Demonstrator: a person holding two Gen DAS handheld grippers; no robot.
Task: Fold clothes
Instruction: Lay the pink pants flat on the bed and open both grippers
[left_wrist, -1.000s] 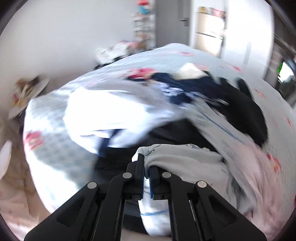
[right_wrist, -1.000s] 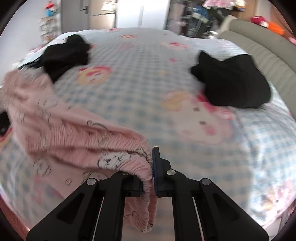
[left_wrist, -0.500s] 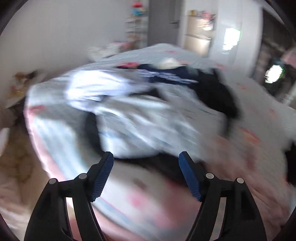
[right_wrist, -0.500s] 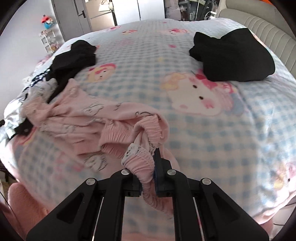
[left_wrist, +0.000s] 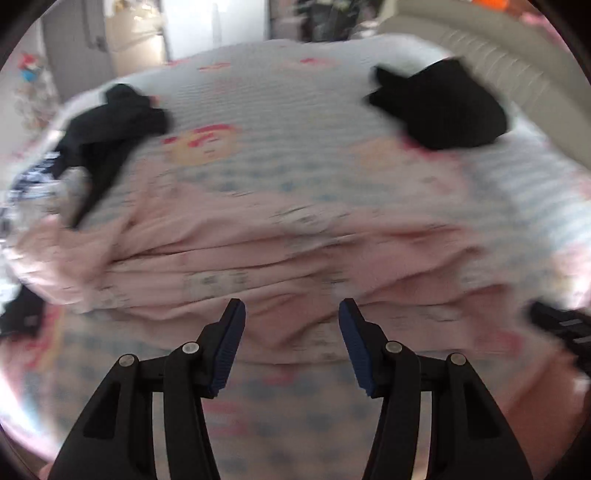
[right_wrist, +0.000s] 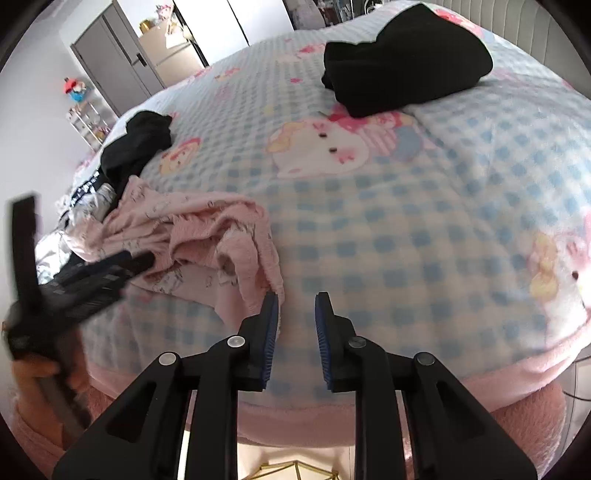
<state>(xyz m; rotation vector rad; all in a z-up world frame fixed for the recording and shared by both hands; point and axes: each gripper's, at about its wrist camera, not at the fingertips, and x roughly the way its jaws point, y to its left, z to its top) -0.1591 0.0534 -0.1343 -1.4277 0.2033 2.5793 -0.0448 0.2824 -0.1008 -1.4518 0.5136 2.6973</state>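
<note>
bed (right_wrist: 424, 229) | pink garment (right_wrist: 207, 236) released | both grippers empty

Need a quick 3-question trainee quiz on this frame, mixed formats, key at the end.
1. True or false: the right gripper is clamped on the pink garment.
2. How many black garments lie on the checked bedspread? A) one B) two C) four
3. Fill in: the left gripper hangs over the ____ garment, jaws open.

Key:
1. False; its jaws have just been opening, nothing between them.
2. B: a folded one and a crumpled one.
3. pink
</note>
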